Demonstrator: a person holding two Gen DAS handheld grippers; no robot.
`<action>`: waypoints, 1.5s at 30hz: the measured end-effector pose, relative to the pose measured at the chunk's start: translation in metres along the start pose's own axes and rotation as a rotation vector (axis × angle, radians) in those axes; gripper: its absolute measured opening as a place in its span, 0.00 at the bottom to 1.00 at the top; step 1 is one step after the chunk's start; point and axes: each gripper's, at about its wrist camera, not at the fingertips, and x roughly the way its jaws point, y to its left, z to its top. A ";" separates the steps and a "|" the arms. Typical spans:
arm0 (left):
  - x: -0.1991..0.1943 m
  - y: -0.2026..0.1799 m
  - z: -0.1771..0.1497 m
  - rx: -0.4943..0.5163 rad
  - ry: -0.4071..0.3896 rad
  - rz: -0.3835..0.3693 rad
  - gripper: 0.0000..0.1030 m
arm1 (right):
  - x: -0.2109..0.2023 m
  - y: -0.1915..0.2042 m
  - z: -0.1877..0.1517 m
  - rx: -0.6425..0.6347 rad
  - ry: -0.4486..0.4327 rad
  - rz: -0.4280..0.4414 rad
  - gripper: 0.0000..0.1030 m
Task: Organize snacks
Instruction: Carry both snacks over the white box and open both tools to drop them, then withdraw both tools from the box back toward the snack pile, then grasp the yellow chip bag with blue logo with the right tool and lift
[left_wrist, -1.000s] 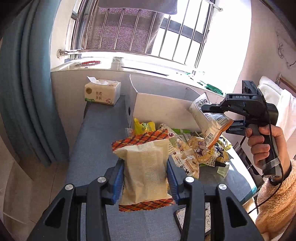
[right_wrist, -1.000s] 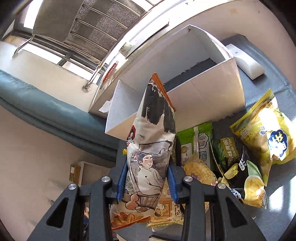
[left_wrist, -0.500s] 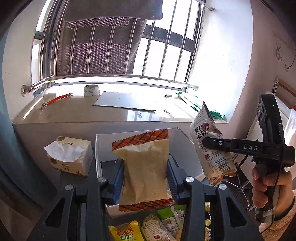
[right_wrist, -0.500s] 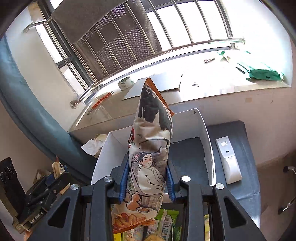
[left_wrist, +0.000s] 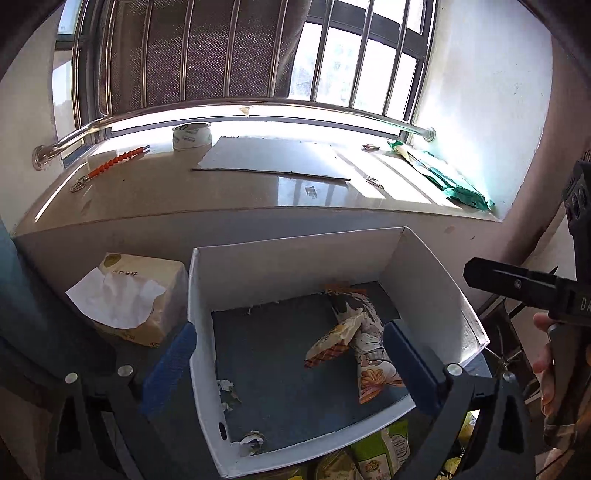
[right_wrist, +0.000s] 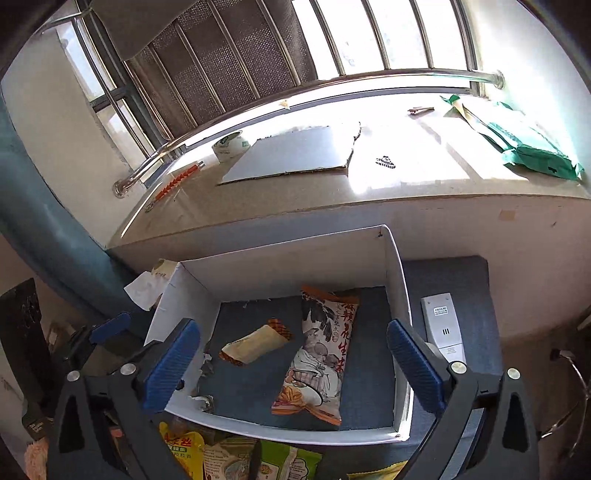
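**Both grippers standing wide over the box, two snack packs lying inside**

At far left a tissue pack (left_wrist: 135, 299) is sitting beside the white box (left_wrist: 258, 258), touching or nearly touching its left wall. The left gripper (left_wrist: 291, 363) is hanging over the box with its blue pads (left_wrist: 170, 363) spread far apart; its jaws have just been opening and nothing is sitting between them. Inside the box, on the dark blue floor, the small beige snack pack (right_wrist: 255, 345) is lying flat toward the left, its patterned orange ends showing. Just to its right the larger illustrated snack bag (right_wrist: 317, 356) is lying lengthwise, its orange-printed end toward the near wall; in the left wrist view the two are overlapping, the beige pack resting against the bag. Torn paper scraps (right_wrist: 205, 400) are lying at the near-left corner of the box.

The right gripper (right_wrist: 291, 363) is also hovering above the box, its jaws having just been opening, pads wide apart and gripping nothing. Below the near wall, more snack packets (right_wrist: 236, 458) are lying in a heap, green and yellow ones among them. To the right of the box a white remote (right_wrist: 443, 326) is resting on the blue surface. A hand (left_wrist: 550, 373) is holding the right gripper's handle at the right edge of the left wrist view.
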 end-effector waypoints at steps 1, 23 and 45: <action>-0.007 0.001 -0.002 -0.001 -0.019 -0.014 1.00 | -0.006 0.002 -0.003 -0.016 -0.018 -0.004 1.00; -0.202 -0.010 -0.178 -0.017 -0.259 -0.166 1.00 | -0.170 0.025 -0.224 -0.243 -0.334 -0.051 1.00; -0.177 -0.003 -0.246 -0.077 -0.132 -0.142 1.00 | -0.098 -0.036 -0.236 -0.131 -0.063 -0.234 1.00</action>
